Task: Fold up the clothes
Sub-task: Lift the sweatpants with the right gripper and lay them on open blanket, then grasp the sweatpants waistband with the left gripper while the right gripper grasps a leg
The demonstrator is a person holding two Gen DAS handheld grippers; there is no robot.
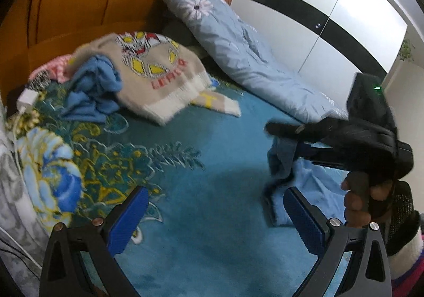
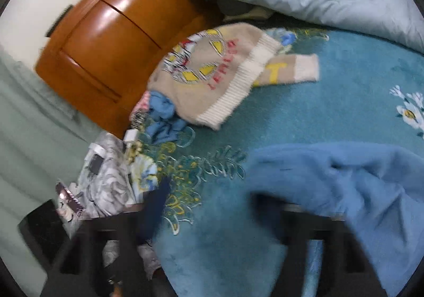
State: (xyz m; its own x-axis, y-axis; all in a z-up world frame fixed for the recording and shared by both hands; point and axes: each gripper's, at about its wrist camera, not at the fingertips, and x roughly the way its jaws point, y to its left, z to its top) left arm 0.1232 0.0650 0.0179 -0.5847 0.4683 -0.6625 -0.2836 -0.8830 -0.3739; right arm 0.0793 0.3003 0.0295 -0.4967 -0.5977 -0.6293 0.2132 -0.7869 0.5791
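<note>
A light blue fleece garment (image 2: 344, 185) lies rumpled on the teal bed blanket (image 1: 206, 164); it also shows in the left wrist view (image 1: 318, 185). My left gripper (image 1: 214, 217) is open and empty above the blanket, left of the garment. My right gripper (image 1: 286, 135) appears at the right of the left wrist view, over the garment's edge, with cloth hanging by its fingers. In the right wrist view the right gripper (image 2: 220, 207) is blurred; its jaws stand apart and the garment drapes over the right finger (image 2: 267, 204). A beige knit sweater (image 1: 156, 71) with a cartoon print lies further back.
A crumpled blue garment (image 1: 92, 87) and pink cloth (image 1: 53, 69) lie beside the sweater. A pale blue quilt (image 1: 246, 53) runs along the bed's far side. The orange wooden headboard (image 1: 92, 0) stands behind. White wardrobe doors (image 1: 331, 5) are beyond.
</note>
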